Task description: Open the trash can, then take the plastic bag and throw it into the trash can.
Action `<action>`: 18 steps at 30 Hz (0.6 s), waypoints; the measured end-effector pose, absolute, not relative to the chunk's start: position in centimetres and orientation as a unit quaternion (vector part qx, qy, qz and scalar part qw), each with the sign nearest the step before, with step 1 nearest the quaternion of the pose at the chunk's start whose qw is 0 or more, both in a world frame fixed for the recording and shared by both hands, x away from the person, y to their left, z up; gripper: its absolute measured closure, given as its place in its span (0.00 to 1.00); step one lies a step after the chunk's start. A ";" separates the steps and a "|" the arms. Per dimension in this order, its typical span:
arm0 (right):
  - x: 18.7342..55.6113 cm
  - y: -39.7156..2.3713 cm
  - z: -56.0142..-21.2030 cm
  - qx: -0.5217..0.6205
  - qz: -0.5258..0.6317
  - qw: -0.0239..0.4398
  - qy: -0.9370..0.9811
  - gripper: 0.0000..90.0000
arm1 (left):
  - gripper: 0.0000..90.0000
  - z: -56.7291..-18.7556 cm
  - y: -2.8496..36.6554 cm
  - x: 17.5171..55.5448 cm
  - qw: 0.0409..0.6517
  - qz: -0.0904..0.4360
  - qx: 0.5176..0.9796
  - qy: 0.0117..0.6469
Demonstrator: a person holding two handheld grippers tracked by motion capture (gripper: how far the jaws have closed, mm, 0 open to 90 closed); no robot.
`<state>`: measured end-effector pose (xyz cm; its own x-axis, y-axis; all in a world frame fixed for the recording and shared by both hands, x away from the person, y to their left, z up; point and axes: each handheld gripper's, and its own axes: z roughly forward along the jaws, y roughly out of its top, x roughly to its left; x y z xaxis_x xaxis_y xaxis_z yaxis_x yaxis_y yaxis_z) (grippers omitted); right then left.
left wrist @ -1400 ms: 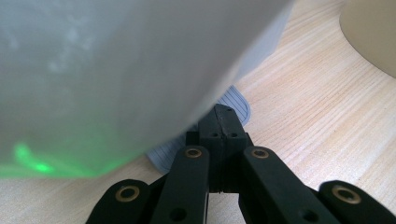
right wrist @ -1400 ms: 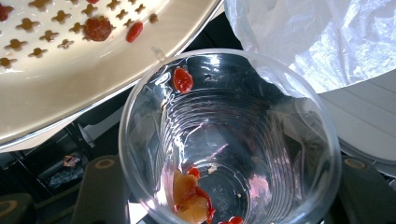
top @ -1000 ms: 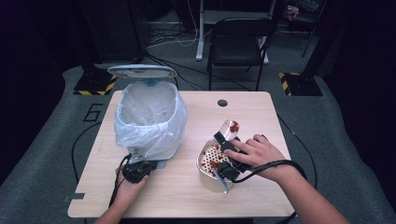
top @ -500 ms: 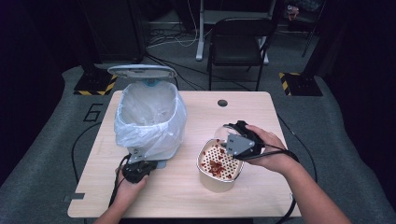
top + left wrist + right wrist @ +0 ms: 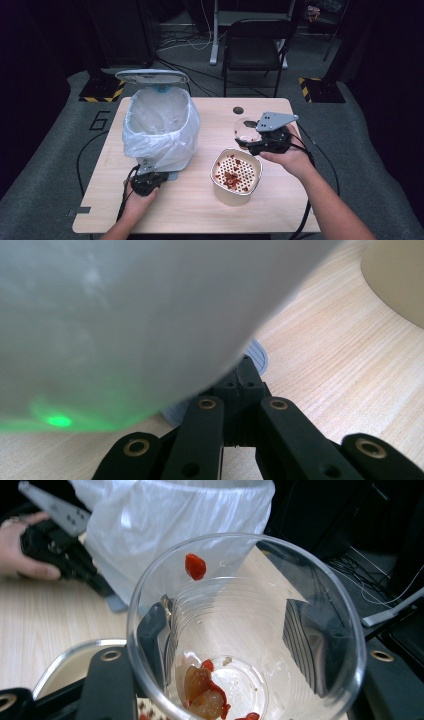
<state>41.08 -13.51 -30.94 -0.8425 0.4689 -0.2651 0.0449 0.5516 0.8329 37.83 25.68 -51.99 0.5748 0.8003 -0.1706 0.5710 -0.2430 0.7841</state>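
Just right of the lined bin (image 5: 160, 127), right tongs (image 5: 250, 137) clamped on a clear plastic cup (image 5: 245, 630) with food scraps inside, raised above the strainer tub (image 5: 235, 175), left tongs (image 5: 240, 385) fully closed at the bin's base, on the counter (image 5: 280, 205).

One sign can be read: a large numeral "6" (image 5: 101, 121), drawn in pale outline on the grey carpeted floor (image 5: 60, 150), just left of the far left corner of the light wooden counter (image 5: 210, 210). Beyond it on the floor stand yellow-and-black striped hazard markings (image 5: 116, 93), which carry no lettering. No label or brand can be made out on anything on the counter
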 end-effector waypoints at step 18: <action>43.5 -5.3 -26.5 0.166 0.508 0.201 0.821 0.42 | 1.00 -52.0 25.6 37.8 0.429 0.138 0.775 0.443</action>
